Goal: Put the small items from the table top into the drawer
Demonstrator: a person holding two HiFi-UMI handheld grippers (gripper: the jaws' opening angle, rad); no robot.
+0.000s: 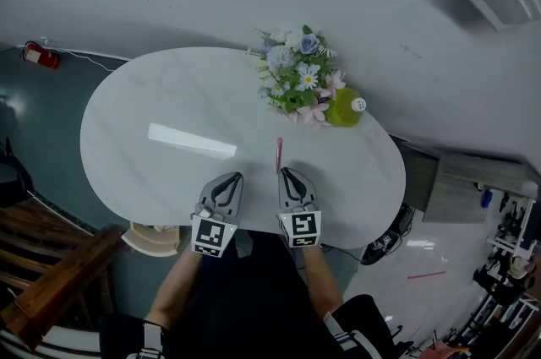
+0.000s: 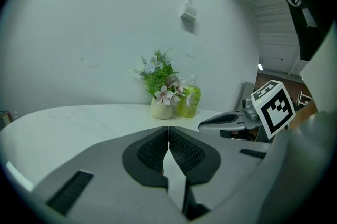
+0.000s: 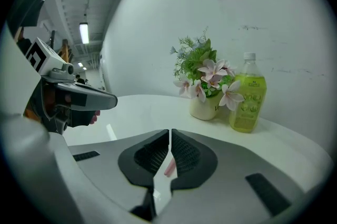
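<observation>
On the white oval table (image 1: 169, 95), a slim pink stick (image 1: 278, 155) lies flat near the front edge, its long axis running away from the person. It sits just ahead of the right gripper (image 1: 287, 172) and a little toward the left gripper (image 1: 234, 175). What the stick is exactly cannot be told at this size. In the right gripper view a piece of it (image 3: 169, 166) shows through the gap behind the pads, lying on the table below, not between them.

Both tools are clenched and carry nothing. The left gripper (image 2: 168, 128) has its ribbed pads pressed together at the tips, and so does the right gripper (image 3: 170, 131).

The stick looks light, thin and probably rigid, so little squeeze should be needed. The glossy top looks slick, and a narrow piece lying flat could skid or roll if nudged from one side. The best hold is likely across its short width near the middle, with one pad on each long side and the tips brought down close to the surface. The jaws would have to part first.

A flower arrangement (image 1: 297, 78) and a yellow-green bottle (image 1: 347, 106) stand together at the far edge, well apart from the stick. No drawer is in view.
</observation>
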